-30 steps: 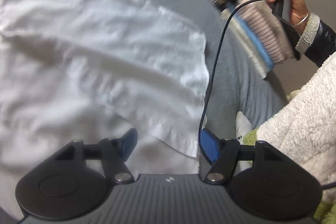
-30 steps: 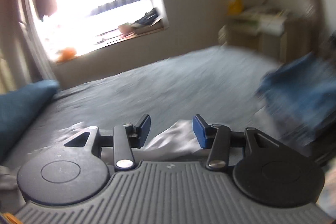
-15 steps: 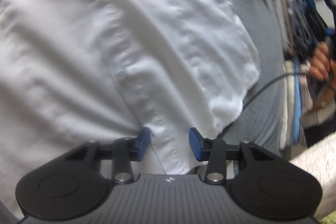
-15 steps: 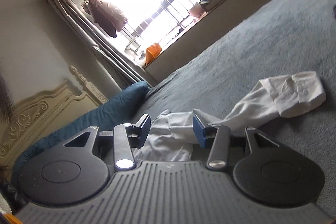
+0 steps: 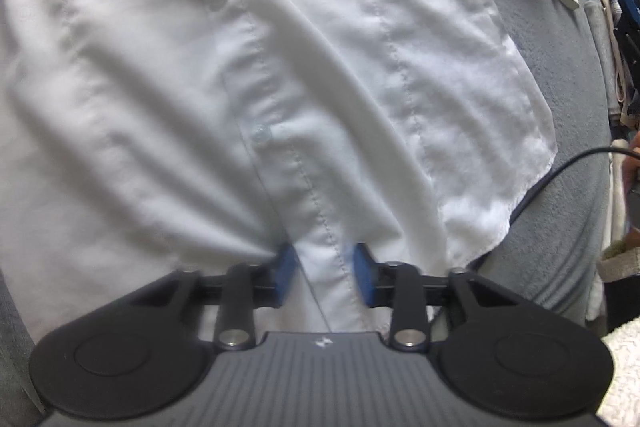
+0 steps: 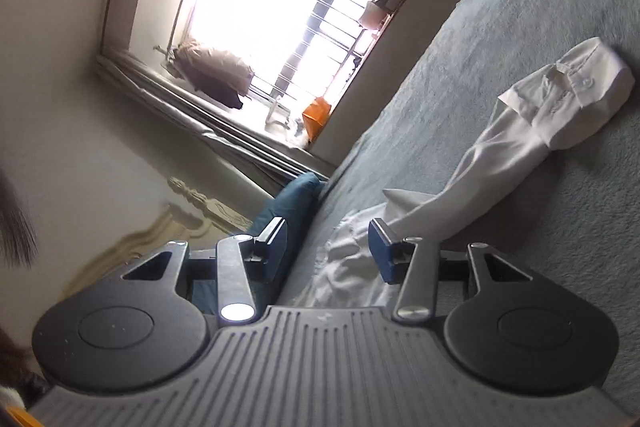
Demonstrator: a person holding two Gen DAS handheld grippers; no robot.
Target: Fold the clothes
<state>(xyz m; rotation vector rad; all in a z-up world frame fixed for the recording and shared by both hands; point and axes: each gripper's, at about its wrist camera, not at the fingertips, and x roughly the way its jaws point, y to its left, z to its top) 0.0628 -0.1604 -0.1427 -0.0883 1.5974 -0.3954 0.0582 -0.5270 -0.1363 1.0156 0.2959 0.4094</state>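
Nearest to me, the left gripper [image 5: 324, 277] is sitting low over the hem of the white shirt [image 5: 248, 75], its blue fingers [image 5: 285, 277] standing a little apart with the stitched button placket [image 5: 280, 147] running up between them; the cloth is bunching against the inner faces of both pads, though with the blur there I cannot say for sure that they are truly pinching it. The shirt is lying spread front-up across the grey bed cover [image 5: 560, 195], creases fanning away from the fingers and a small button [image 5: 261, 134] showing on the placket. A black cable [image 5: 560, 167] is curving over the cover just beside the shirt's right edge. The right gripper [image 6: 328, 251] is hanging tilted above the bed with its jaws wide apart and holding nothing, a rumpled part of the shirt lying below the gap. Beyond it the sleeve [image 6: 496, 155] is stretching away over the cover to its buttoned cuff [image 6: 576, 87]. Further off, a teal pillow [image 6: 292, 199] is resting by the carved headboard [image 6: 176, 223], and a barred window [image 6: 288, 11] is glaring bright at the back.
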